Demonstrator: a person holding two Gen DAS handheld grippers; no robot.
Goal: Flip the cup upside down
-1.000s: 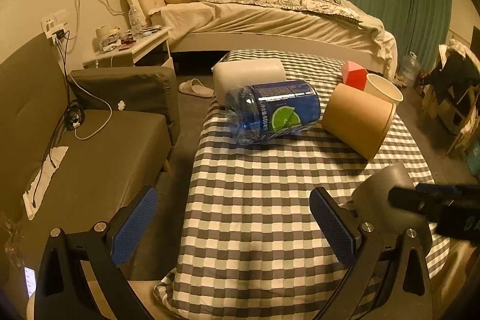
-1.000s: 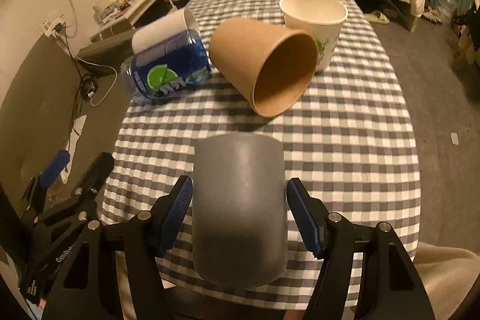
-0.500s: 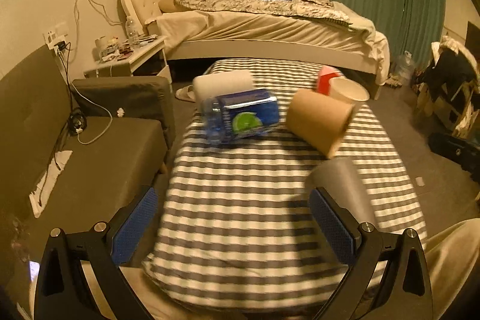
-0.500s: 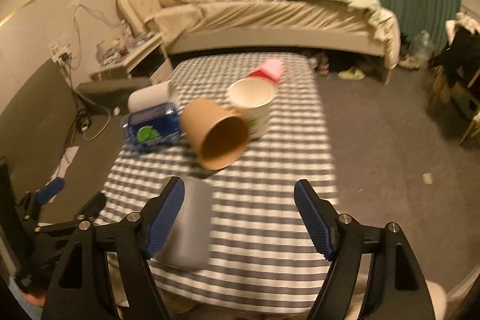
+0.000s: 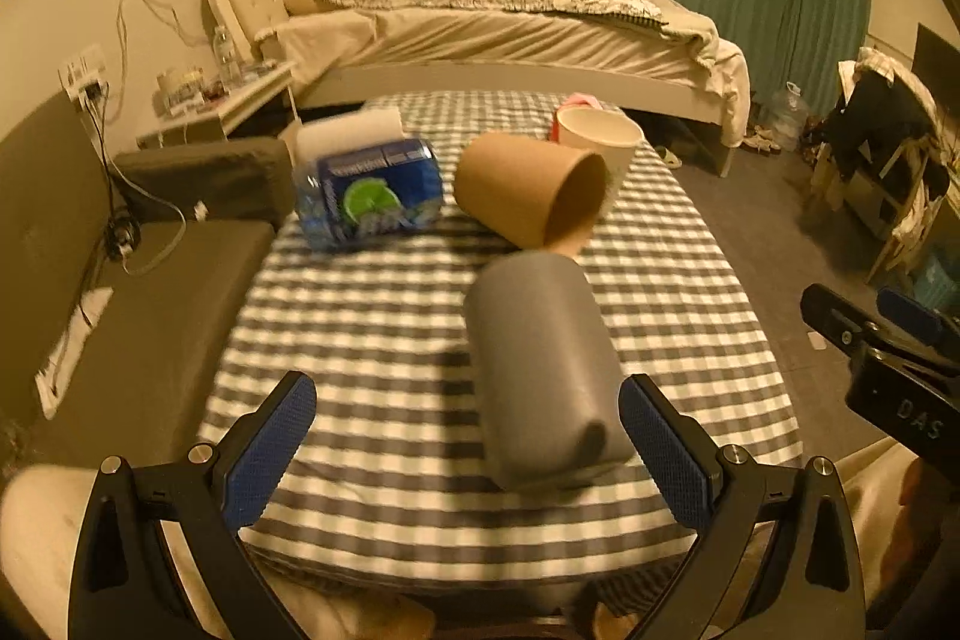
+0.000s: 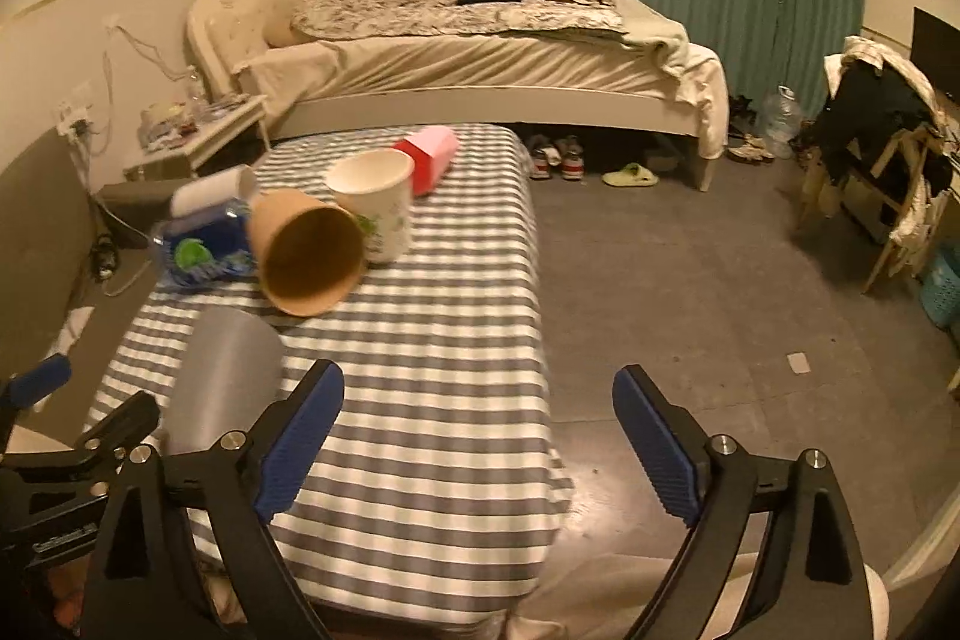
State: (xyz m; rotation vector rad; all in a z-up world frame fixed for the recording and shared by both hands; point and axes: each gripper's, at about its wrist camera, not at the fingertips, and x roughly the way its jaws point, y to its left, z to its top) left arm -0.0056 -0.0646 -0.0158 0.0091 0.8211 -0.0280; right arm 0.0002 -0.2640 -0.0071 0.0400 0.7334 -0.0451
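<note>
The grey cup [image 5: 543, 376] is smearing with motion blur in my left view, so I cannot tell whether its mouth or its base is facing the worktop [image 5: 372, 340]. In that view it is showing in the lower centre, tilted, just inside my left gripper's [image 5: 468, 454] right finger without clearly touching it. In my right view the same cup [image 6: 225, 382] is sitting at the lower left of the frame, its lower part hidden behind my right gripper's [image 6: 477, 445] left finger and the left tool's black frame.

Both pairs of jaws are standing wide open and gripping nothing. My right gripper [image 5: 888, 352] is being cut off by the right edge of the left view.

Beyond the cup, the brown paper cup [image 5: 531, 190] is lying on its side with its mouth toward me, the white paper cup [image 5: 600, 148] is standing upright behind it, and the blue-labelled bottle [image 5: 369, 199] is lying to the upper left, blurred. The red and pink box [image 6: 429, 157] is mostly hidden behind the white cup in the left view.

A second ago my right jaws were bracketing the grey cup closely at the bottom centre of the right view; now they are spread wide, pointing mostly over the floor [image 6: 720, 280], and the cup is lying outside them to the left. In the left view the cup is now appearing between my left fingers rather than at the right edge.
</note>
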